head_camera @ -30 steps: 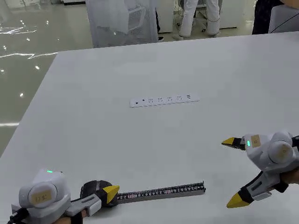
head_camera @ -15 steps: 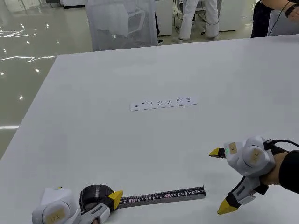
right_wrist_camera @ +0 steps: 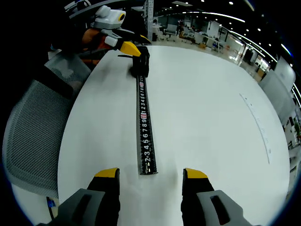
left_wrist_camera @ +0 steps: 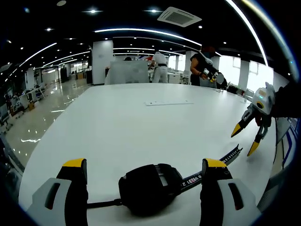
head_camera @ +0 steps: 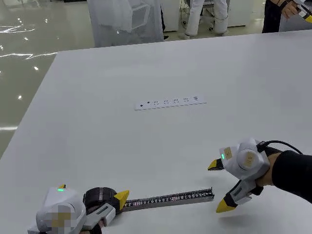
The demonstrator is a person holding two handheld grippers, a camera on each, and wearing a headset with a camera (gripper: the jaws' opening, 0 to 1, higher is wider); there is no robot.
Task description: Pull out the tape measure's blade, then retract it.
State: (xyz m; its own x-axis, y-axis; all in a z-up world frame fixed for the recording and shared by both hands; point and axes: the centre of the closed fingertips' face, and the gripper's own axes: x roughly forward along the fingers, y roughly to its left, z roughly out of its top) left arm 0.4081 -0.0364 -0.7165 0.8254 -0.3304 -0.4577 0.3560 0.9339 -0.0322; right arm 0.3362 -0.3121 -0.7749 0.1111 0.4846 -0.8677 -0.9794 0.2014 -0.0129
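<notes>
right claw [head_camera: 219,186] nearer blade tip [head_camera: 209,195] — spread | left claw [left_wrist_camera: 145,164] astride case [left_wrist_camera: 150,187]

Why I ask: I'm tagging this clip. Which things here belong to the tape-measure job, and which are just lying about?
For the job:
tape measure case
its pulled-out blade
left gripper, open around the case
right gripper, open near the blade's tip

Just lying about:
white power strip
mesh chair in the background

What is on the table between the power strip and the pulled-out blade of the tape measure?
Nothing. In the head view, the stretch of white table between the power strip and the blade is bare.
</notes>
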